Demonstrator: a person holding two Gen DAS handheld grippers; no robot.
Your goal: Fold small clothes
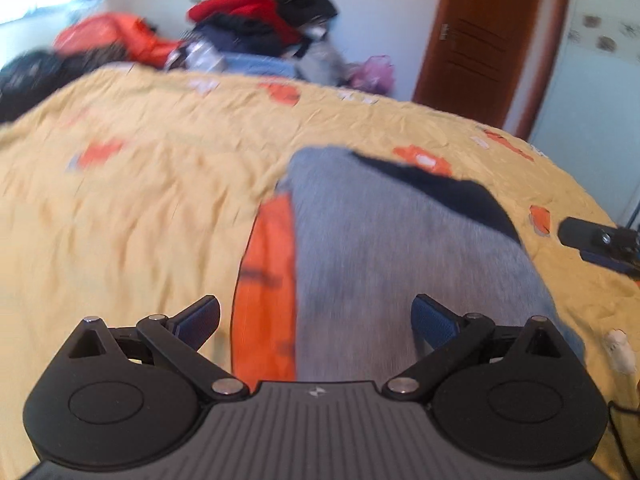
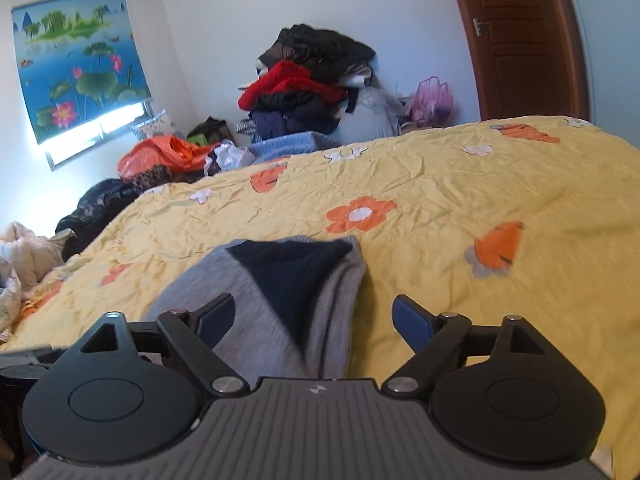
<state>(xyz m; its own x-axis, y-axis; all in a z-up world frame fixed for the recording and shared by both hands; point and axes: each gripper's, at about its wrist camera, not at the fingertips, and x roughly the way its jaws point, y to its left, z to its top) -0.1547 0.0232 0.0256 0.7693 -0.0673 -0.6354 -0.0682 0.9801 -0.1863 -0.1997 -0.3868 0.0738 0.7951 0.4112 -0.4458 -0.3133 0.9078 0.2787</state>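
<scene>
2 grippers, left gripper (image 1: 316, 322) and right gripper (image 2: 313, 320), both spread wide, empty, over grey sweater (image 2: 264, 280) on yellow floral bedspread (image 2: 440, 184).

Bed: yellow flowered cover (image 2: 460, 184)
Wall: white, lotus-print blind (image 2: 80, 64) over bright window
Door: brown wood (image 2: 520, 36)
Corner: heaped clothes (image 2: 312, 80)
</scene>
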